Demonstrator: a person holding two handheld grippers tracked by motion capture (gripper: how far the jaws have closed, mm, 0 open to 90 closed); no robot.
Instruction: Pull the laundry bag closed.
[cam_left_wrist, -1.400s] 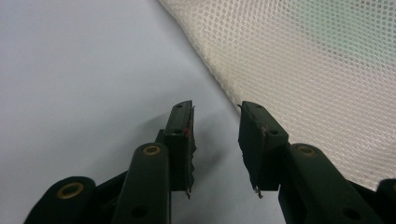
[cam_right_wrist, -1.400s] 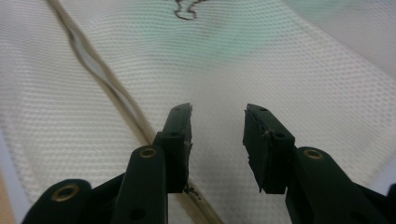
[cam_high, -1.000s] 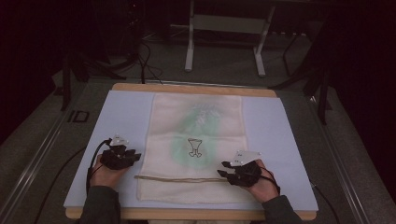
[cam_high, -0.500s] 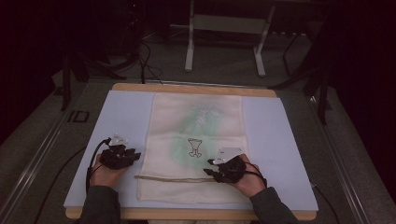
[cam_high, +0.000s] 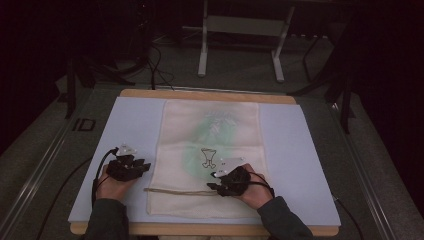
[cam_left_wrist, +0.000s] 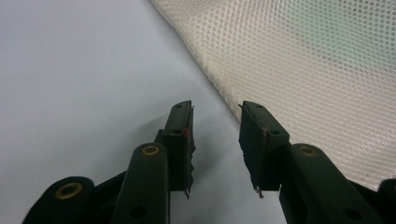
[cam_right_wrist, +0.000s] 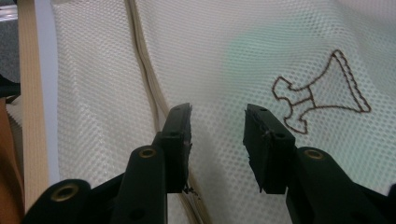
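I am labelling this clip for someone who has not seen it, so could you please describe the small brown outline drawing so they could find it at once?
Start at the pale blue mat covering the table, then the cream mesh bag lying flat along its middle. The brown stitched outline sits near the bag's centre, just ahead of the right gripper. It is the only dark line figure there, flared at one end, beside a faint green patch.

Mat (cam_high: 135, 125) on tabletop (cam_high: 200, 94), covers most of it. Mesh bag (cam_high: 210, 130) flat on mat, centre, running front to back. Drawstring (cam_high: 175, 190) across bag nr front edge. Left tongs (cam_high: 145, 165) on mat just left of bag's edge, w/ gap. Right tongs (cam_high: 214, 180) over bag, front-right part, just behind drawstring. Stand legs (cam_high: 240, 45) on floor behind tabletop.
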